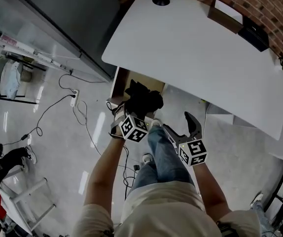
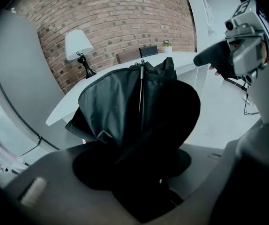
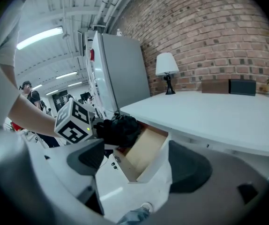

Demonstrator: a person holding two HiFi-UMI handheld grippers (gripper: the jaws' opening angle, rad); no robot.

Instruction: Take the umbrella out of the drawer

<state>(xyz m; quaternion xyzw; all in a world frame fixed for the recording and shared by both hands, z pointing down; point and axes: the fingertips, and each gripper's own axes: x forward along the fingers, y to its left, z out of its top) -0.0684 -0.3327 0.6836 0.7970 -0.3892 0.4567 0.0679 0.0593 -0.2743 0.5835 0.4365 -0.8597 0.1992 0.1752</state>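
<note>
Just one umbrella (image 2: 134, 111), black, floppy, folded up. Left gripper (image 1: 130, 113) fingers clamp it over the one open drawer (image 3: 141, 153); right gripper (image 1: 183, 127) fingers spread, empty.

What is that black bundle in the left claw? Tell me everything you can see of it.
It is a folded umbrella: black, loosely bunched fabric that looks thin and slightly shiny, with a thin metal rib running up its middle. The left gripper is shut on its lower part and holds it roughly upright, over the open drawer. I see nothing else touching it.
</note>
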